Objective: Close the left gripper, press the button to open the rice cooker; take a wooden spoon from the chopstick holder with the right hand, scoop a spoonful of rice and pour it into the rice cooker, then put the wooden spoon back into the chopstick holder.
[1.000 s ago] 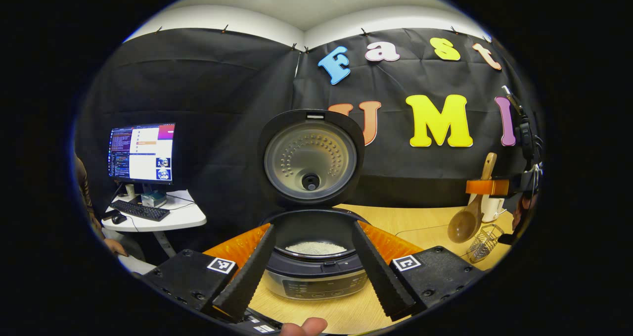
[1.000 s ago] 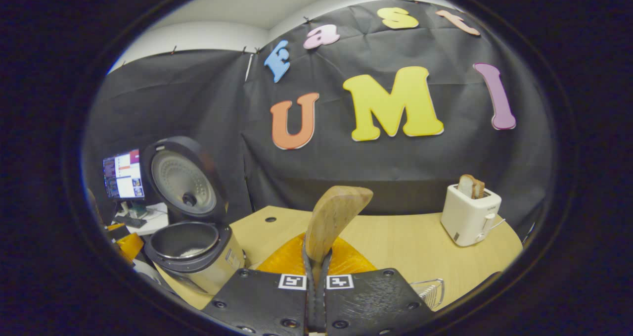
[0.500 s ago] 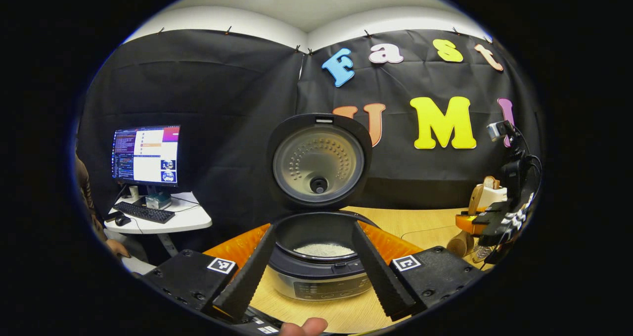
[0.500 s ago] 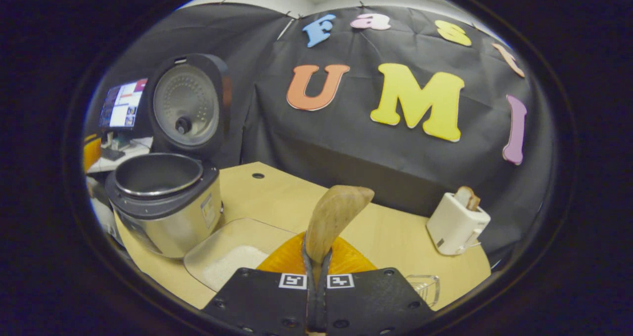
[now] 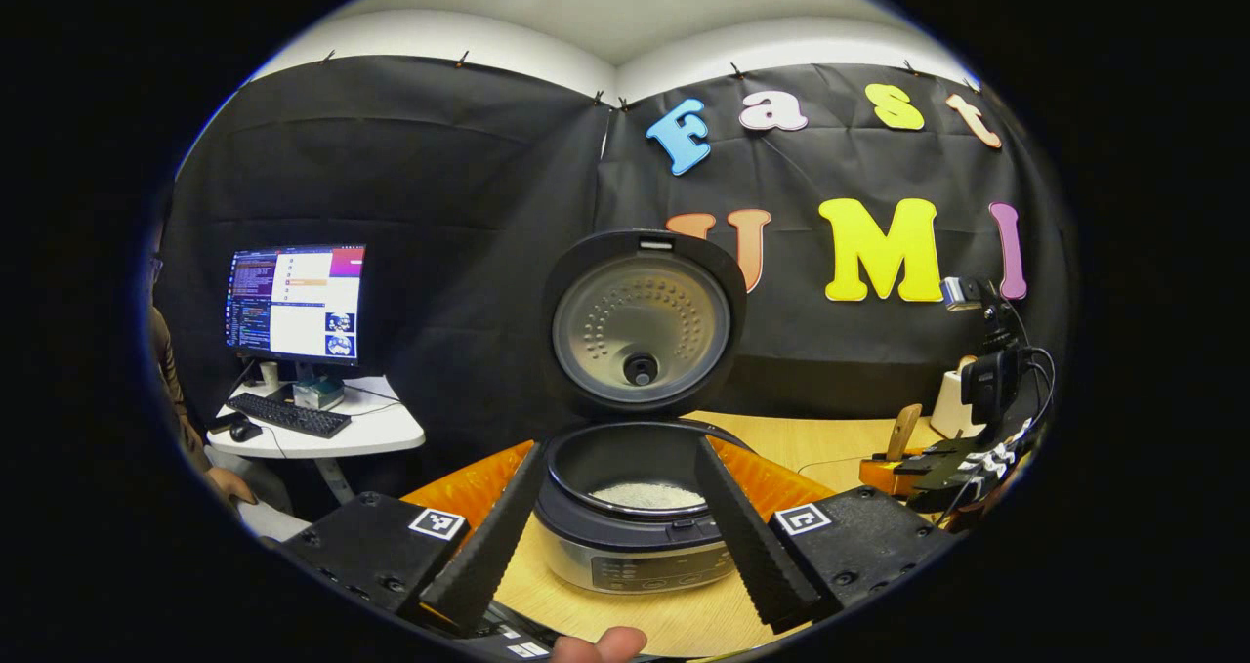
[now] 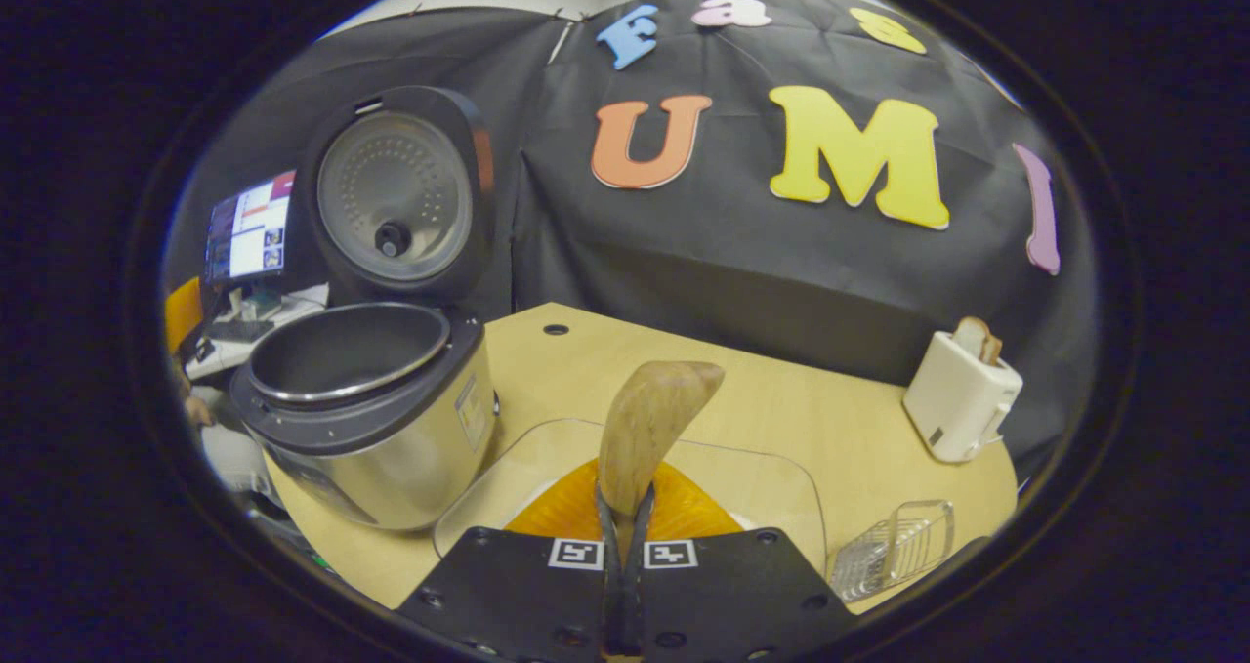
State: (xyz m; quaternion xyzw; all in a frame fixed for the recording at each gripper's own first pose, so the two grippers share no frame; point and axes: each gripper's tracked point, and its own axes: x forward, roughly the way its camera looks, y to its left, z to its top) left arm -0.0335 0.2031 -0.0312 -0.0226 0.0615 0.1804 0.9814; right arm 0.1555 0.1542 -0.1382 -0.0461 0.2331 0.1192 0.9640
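Note:
The rice cooker [image 5: 635, 546] stands with its lid [image 5: 640, 321] up and white rice [image 5: 649, 494] in the pot. My left gripper [image 5: 618, 448] is open, its fingers framing the pot from the near side, apart from it. My right gripper [image 6: 625, 521] is shut on the wooden spoon [image 6: 649, 429], whose end sticks up past the fingertips. It hangs low over a clear tray [image 6: 771, 468] to the right of the cooker [image 6: 381, 429]. In the left gripper view the right gripper [image 5: 937, 468] sits low at far right with the spoon's handle [image 5: 903, 429] rising from it. The wire chopstick holder [image 6: 894, 546] lies near the table's right front.
A white toaster [image 6: 962, 394] with bread stands at the table's back right. A monitor [image 5: 298, 302] and keyboard sit on a small white side table [image 5: 371, 434] to the left. A person's fingertip [image 5: 610, 642] shows at the bottom of the left gripper view.
My right gripper has sunk with the spoon from high up to low over the clear tray and tipped downward. The left gripper has barely shifted and stays open.

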